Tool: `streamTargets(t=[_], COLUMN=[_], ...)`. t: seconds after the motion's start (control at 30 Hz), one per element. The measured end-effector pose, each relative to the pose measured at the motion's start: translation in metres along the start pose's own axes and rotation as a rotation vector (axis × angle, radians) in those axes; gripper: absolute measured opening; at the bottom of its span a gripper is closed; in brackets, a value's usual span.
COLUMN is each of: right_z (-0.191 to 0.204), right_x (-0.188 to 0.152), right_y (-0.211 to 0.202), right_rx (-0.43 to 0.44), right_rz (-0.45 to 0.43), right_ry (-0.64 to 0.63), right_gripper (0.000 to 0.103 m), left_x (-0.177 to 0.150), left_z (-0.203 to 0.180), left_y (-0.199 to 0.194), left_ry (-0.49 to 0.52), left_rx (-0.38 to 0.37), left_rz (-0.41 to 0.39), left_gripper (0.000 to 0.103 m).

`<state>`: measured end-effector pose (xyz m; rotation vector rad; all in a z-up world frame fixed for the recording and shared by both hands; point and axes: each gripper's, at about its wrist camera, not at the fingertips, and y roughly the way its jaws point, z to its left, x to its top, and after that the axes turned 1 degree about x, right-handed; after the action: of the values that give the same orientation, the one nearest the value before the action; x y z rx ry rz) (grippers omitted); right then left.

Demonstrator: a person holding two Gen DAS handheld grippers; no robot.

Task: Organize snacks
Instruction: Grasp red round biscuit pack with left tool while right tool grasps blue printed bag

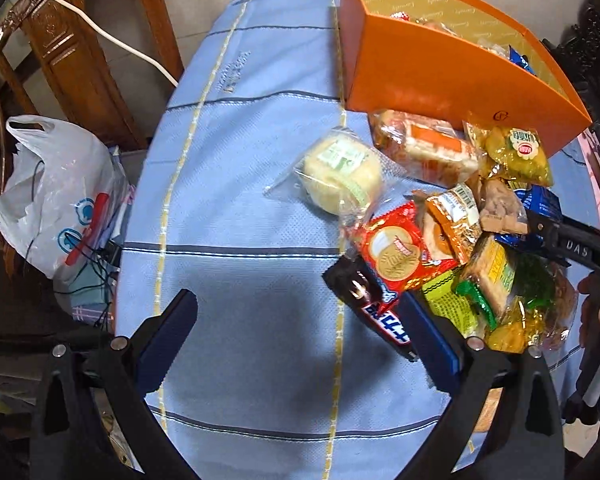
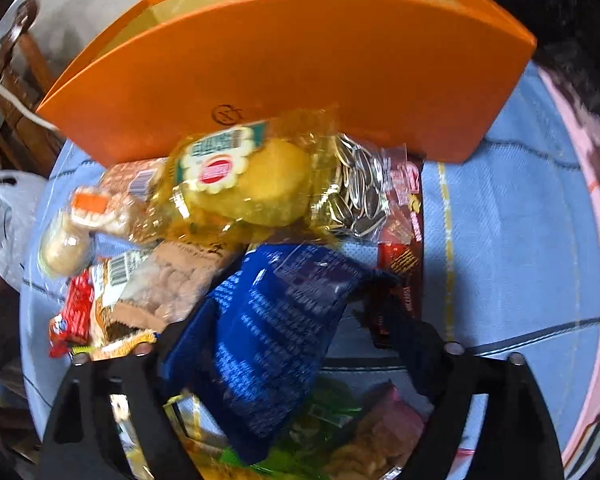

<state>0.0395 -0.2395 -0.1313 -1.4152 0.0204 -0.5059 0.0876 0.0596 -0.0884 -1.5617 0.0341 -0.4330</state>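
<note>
My left fingers [image 1: 300, 336]: spread wide — over bare counter [image 1: 240, 208] beside the chocolate bar [image 1: 374, 308].
My right fingers [image 2: 296, 344]: wide apart — blue packet [image 2: 268, 340] between them, ungripped.
Orange box [image 2: 300, 72]: behind the snack pile.

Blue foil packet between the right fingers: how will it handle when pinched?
The blue foil packet looks crinkled and soft, so it will probably flex and sag rather than stay flat. Its glossy film may slip. It looks light, and lying on other snacks, it may drag neighbours along.

My wrist cameras both look steeply down, close; shared orange box [image 1: 440, 76] [image 2: 300, 64] at twelve to one o'clock.
</note>
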Motion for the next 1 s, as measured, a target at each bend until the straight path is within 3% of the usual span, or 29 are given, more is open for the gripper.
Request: streamTargets(t=[0.1, 0.27, 0.37, 0.43, 0.5, 0.7, 1.0], right_z=[-0.004, -0.010, -0.004, 0.002, 0.001, -0.038, -0.086], right_x=[0.004, 0.017, 0.023, 0.025, 0.024, 0.000, -0.039], right_y=[-0.003, -0.001, 0.006, 0.012, 0.011, -0.039, -0.079], right_rx=[0.072, 0.110, 0.055, -0.004, 0.006, 0.108, 0.116], right_rz=[0.015, 0.020, 0.020, 0.023, 0.015, -0.070, -0.123], right_ry=[0.077, 0.169, 0.116, 0.062, 0.044, 0.092, 0.159], right_gripper=[0.084, 0.084, 0.083, 0.057, 0.053, 0.052, 0.052], left_x=[0.003, 0.008, 0.013, 0.016, 0.019, 0.024, 0.033], left_z=[-0.010, -0.022, -0.024, -0.027, -0.029, -0.022, -0.026], left_y=[0.003, 0.015, 0.018, 0.020, 0.022, 0.023, 0.042], left_ry=[0.024, 0.049, 0.031, 0.022, 0.009, -0.027, -0.109], left_rx=[-0.013, -0.012, -0.032, -0.041, -0.047, -0.070, -0.102], left_rz=[0.003, 0.027, 0.037, 0.050, 0.062, 0.075, 0.126], left_gripper=[0.098, 0.098, 0.098, 0.098, 0.098, 0.098, 0.098])
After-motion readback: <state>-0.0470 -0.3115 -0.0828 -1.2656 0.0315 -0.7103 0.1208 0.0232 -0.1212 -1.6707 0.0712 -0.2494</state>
